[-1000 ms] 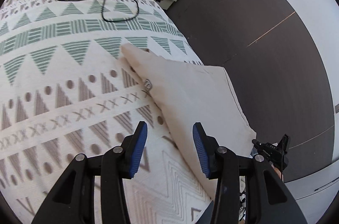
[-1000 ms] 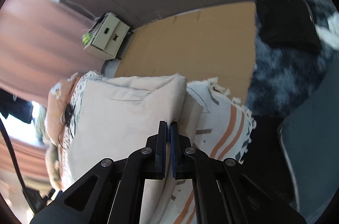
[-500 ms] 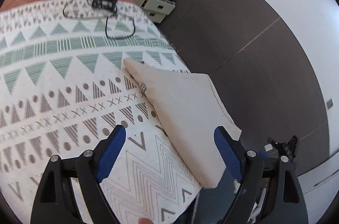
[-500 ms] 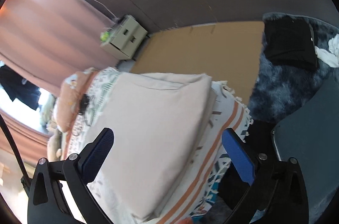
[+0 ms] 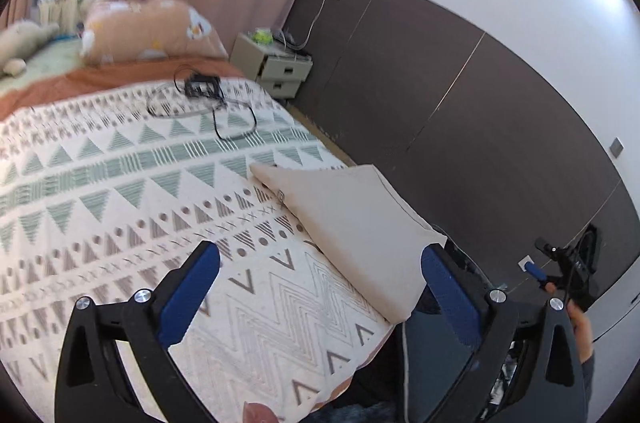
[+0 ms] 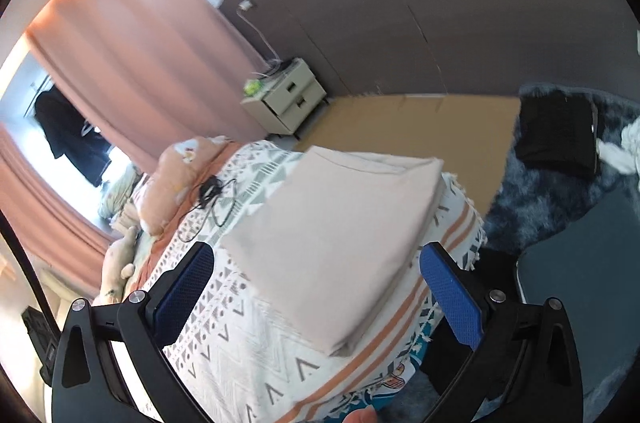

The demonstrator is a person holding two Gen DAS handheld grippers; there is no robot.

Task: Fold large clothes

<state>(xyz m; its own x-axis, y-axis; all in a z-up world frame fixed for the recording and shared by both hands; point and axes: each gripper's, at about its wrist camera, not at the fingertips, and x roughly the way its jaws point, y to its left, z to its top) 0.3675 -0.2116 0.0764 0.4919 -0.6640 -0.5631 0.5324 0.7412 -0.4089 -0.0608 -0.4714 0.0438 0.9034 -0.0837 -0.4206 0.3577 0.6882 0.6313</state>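
One folded beige garment (image 5: 352, 219) is lying flat, a smooth soft rectangle, at the edge of the bed (image 5: 120, 191), whose woven cover is showing green and brown triangles. Left gripper (image 5: 320, 287) jaws are opening, nothing between them; right gripper (image 6: 316, 287) is standing wide apart, empty. One black cable (image 5: 224, 111) is coiling near one peach pillow (image 5: 148, 31).

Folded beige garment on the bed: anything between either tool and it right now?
Nothing visible. The folded beige garment lies flat near the edge of the patterned bedspread, with open air between it and both the left tool and the right tool. The black cable lies farther up the bed, apart from it.
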